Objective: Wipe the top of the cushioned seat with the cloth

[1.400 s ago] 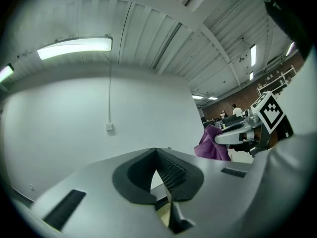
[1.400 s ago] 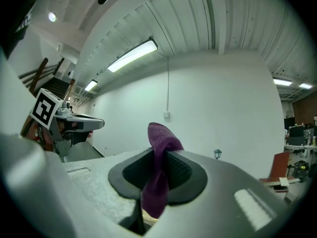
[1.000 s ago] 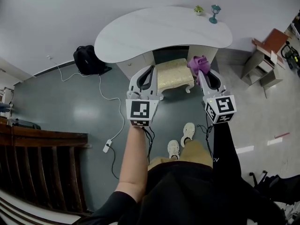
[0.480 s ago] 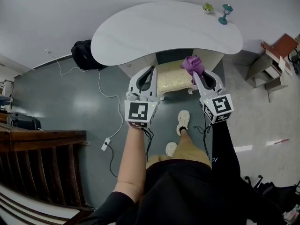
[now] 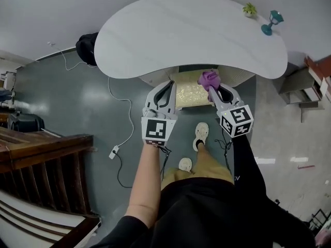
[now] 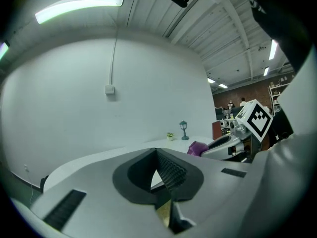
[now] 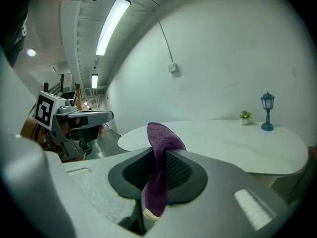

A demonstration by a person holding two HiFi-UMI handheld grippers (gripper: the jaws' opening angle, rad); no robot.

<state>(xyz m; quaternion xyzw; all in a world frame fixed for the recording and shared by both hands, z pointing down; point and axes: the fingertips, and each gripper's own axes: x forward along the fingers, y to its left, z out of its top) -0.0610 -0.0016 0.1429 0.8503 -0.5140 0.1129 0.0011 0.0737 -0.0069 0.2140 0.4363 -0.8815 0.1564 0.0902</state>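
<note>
The cushioned seat [image 5: 192,93] is a pale yellow stool tucked part-way under the white kidney-shaped desk [image 5: 186,32]; only its near half shows in the head view. My right gripper [image 5: 211,88] is shut on the purple cloth [image 5: 209,78], which bunches above the seat's right end. In the right gripper view the cloth [image 7: 159,162] hangs pinched between the jaws. My left gripper [image 5: 166,89] is shut with nothing in it, hovering at the seat's left edge. In the left gripper view its jaws [image 6: 159,175] are closed together.
A small plant [image 5: 250,9] and a teal lamp figurine [image 5: 270,22] stand on the desk's far right. A black bag [image 5: 87,46] and a white cable with a power strip [image 5: 113,152] lie on the floor at left. Wooden stairs [image 5: 41,164] are at left, shelving [image 5: 310,84] at right.
The person has stepped toward the desk; both grippers now sit over the near edge of the seat, and the desk covers more of it. The cloth stays held.
</note>
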